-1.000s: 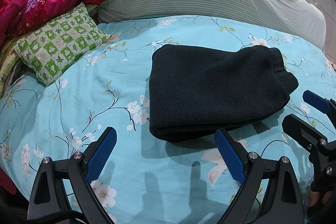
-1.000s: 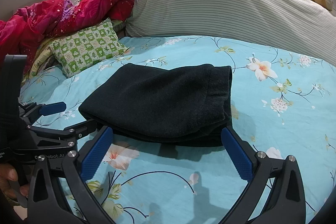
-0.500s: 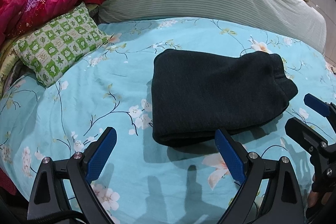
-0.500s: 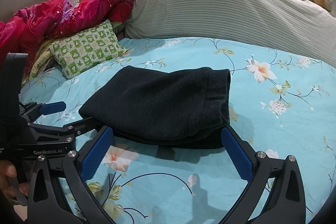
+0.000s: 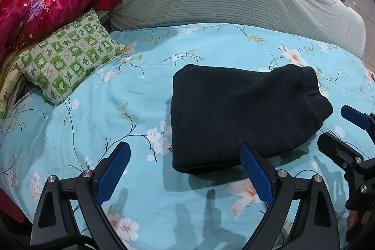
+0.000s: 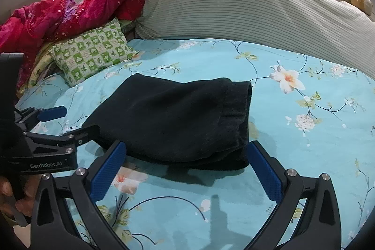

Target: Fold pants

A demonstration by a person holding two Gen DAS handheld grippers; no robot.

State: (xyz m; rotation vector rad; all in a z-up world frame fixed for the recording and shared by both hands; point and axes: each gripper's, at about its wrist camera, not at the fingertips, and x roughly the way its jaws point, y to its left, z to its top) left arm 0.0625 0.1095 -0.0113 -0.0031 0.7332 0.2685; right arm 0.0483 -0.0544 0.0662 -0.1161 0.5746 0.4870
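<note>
Black pants (image 5: 236, 114) lying folded on floral sheet (image 5: 112, 109); left gripper (image 5: 185, 170) and right gripper (image 6: 185, 168) both hovering wide open, gripping nothing.

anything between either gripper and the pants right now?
Nothing visible. The folded pants lie alone on the floral bedsheet, just ahead of the open left gripper and open right gripper. Only bare sheet lies between them. The green pillow sits well off to the side.

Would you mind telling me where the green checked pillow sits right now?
In both wrist views the green checked pillow lies at the far left of the floral bedspread, below the red blanket and left of the folded black pants.
</note>
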